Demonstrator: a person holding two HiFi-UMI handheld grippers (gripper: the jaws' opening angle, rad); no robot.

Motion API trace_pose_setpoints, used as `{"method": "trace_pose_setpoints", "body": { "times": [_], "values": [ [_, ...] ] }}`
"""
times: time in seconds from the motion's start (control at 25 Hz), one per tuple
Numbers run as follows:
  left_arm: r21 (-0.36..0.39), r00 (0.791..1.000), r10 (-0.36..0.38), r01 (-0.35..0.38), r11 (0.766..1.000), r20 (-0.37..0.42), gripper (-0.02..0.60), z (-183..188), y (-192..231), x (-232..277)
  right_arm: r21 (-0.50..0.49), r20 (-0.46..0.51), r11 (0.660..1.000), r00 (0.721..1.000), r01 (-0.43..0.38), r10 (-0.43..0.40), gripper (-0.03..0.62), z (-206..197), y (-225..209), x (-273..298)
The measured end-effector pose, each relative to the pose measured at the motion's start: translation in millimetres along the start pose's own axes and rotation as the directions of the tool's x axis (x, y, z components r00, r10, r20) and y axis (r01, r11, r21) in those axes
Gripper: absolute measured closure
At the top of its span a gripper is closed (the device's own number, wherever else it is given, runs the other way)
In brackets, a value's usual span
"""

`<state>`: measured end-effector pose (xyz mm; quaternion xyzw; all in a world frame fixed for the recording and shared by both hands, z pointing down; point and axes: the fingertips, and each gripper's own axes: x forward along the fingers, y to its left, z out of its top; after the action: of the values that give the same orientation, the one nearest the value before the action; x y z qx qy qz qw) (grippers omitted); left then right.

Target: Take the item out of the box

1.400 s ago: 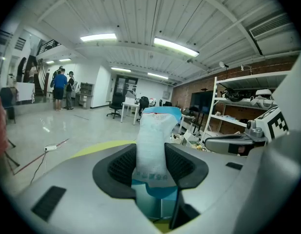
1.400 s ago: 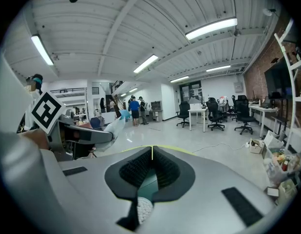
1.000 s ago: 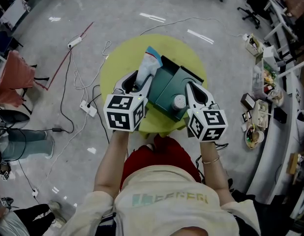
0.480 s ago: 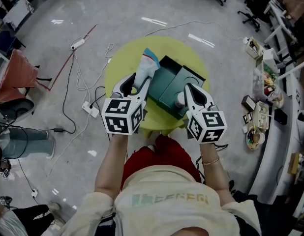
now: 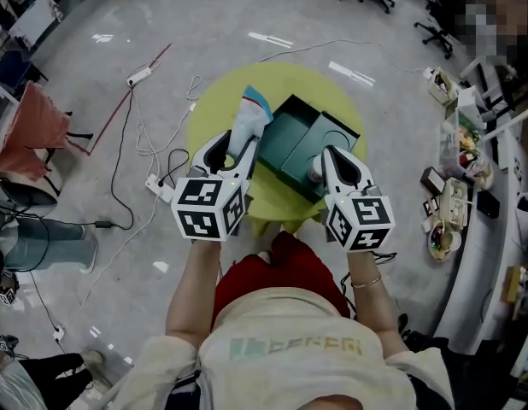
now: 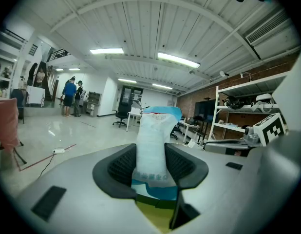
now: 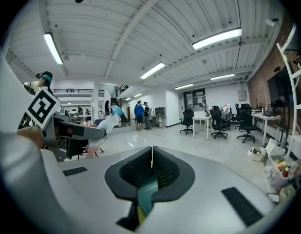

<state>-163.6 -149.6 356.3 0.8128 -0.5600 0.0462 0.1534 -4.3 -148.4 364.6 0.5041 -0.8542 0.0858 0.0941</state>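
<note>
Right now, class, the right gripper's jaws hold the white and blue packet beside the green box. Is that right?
Not quite. It is the left gripper whose jaws hold the white and blue packet beside the green box. The left gripper view shows the packet clamped between them.

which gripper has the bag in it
The left gripper: its fingers clamp the white-and-blue bag. The right gripper is closed with no bag in it.

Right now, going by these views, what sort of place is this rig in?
Probably an open-plan office or lab workshop: office chairs and a desk stand on a polished floor, a corded power strip lies on it, and metal shelving stands against a brick wall.
</note>
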Motion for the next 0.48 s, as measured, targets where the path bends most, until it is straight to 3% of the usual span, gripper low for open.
{"method": "trace_pose_setpoints", "body": {
  "times": [0.48],
  "values": [
    [-0.013,1.0,0.015,-0.015,1.0,0.017,0.387,-5.1,-4.1,-30.3,-0.022,0.008,1.0,1.0,-0.002,0.002,0.559,-4.4,13.2,-22.3]
  ]
}}
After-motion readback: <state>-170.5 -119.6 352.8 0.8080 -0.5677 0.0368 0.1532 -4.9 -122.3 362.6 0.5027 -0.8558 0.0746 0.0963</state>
